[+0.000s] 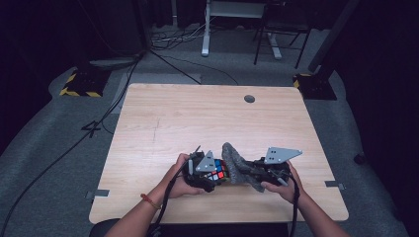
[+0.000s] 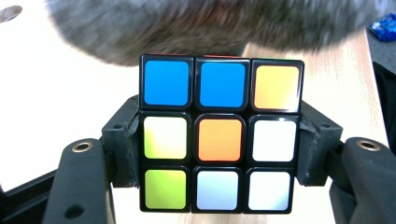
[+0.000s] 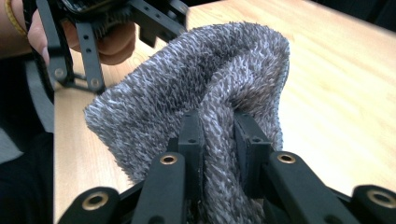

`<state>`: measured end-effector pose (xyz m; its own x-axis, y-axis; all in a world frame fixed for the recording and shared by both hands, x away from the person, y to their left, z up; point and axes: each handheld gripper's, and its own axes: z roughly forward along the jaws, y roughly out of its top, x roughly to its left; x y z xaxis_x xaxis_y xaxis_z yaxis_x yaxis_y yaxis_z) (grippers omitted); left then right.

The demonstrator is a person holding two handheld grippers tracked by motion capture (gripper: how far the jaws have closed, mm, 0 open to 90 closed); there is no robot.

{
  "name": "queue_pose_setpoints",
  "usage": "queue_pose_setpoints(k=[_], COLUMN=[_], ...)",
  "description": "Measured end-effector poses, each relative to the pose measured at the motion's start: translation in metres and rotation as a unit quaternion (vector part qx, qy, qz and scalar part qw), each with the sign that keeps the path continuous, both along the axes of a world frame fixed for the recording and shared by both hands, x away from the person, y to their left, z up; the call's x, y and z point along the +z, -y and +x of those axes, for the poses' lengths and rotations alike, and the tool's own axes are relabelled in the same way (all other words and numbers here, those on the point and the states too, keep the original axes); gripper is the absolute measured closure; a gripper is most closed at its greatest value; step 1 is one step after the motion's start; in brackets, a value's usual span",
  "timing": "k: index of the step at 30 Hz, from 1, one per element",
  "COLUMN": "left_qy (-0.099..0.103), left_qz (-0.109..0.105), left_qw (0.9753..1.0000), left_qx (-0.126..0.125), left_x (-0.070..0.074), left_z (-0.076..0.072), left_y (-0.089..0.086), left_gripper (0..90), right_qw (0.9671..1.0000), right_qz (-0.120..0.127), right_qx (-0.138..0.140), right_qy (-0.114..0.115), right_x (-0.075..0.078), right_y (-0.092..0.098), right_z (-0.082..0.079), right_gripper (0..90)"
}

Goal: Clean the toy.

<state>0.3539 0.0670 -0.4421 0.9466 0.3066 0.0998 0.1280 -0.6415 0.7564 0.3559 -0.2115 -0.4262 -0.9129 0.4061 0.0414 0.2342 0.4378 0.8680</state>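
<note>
Rubik's cube (image 1: pixel 217 171), one, multicoloured, black-framed; grey fuzzy cloth (image 1: pixel 237 165), one.

High view: cube clamped in the left gripper (image 1: pixel 210 173), held just above the wooden table (image 1: pixel 207 118) near its front edge. Cloth pinched in the right gripper (image 1: pixel 254 170), rising upright as a folded peak, its long axis running away from the person. Cloth lies directly right of the cube, touching or nearly touching its right side. Both hands close together; far and side portions of the tabletop bare, giving ample room to move.

Left gripper view: cube (image 2: pixel 219 133) gripped at its middle layer, jaws narrowed onto both sides. Facing side shows blue, blue, orange above; pale yellow-green, orange, white in the middle; green, pale, white below. Cloth (image 2: pixel 210 28) hangs blurred just beyond the cube's top row.

Right gripper view: jaws closed narrowly on a fold of cloth (image 3: pixel 205 107), which billows up and left. Left gripper (image 3: pixel 107 28) sits just behind the cloth's upper edge. Wiping contact, by judgement, requires pressing the cloth leftward onto the cube.
</note>
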Motion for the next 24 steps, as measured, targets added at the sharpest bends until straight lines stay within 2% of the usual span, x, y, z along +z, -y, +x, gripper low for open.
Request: queue_pose_setpoints(k=[1,4,10,13,15,18,19,21,24], left_qy=[0.0,-0.006,-0.012,-0.024,-0.029,-0.034,-0.036,-0.04,-0.046], left_qz=[-0.001,0.007,0.025,0.027,0.03,0.039,0.044,0.048,0.055], left_qw=[1.0,0.9999,0.9993,0.999,0.9987,0.9982,0.9979,0.9974,0.9966], left_qx=[0.003,0.013,0.024,0.027,0.03,0.03,0.032,0.035,0.042], left_x=[-0.001,-0.003,-0.005,-0.007,-0.008,-0.01,-0.012,-0.015,-0.021], left_z=[0.001,0.004,0.007,0.009,0.01,0.01,0.011,0.012,0.013], left_y=[-0.002,-0.006,-0.013,-0.016,-0.017,-0.017,-0.017,-0.017,-0.016], left_gripper=[33.0,33.0,33.0,33.0,32.9,32.9,32.9,32.9,32.9], right_qw=[0.9999,0.9981,0.9939,0.9893,0.9872,0.9823,0.9814,0.982,0.9816], right_qz=[-0.008,-0.05,-0.085,-0.114,-0.116,-0.142,-0.146,-0.134,-0.132], right_qx=[-0.007,-0.03,-0.067,-0.087,-0.102,-0.118,-0.121,-0.127,-0.131], right_qy=[0.0,0.018,-0.021,-0.028,-0.039,-0.032,-0.031,-0.039,-0.042], right_x=[0.0,-0.001,-0.013,-0.023,-0.031,-0.039,-0.041,-0.043,-0.046], right_y=[0.003,0.013,0.041,0.059,0.073,0.088,0.092,0.096,0.094], right_z=[0.001,0.005,0.02,0.02,0.017,0.012,0.012,0.014,0.016], right_gripper=[75.0,74.8,74.5,74.1,73.6,71.7,70.8,68.6,67.0])
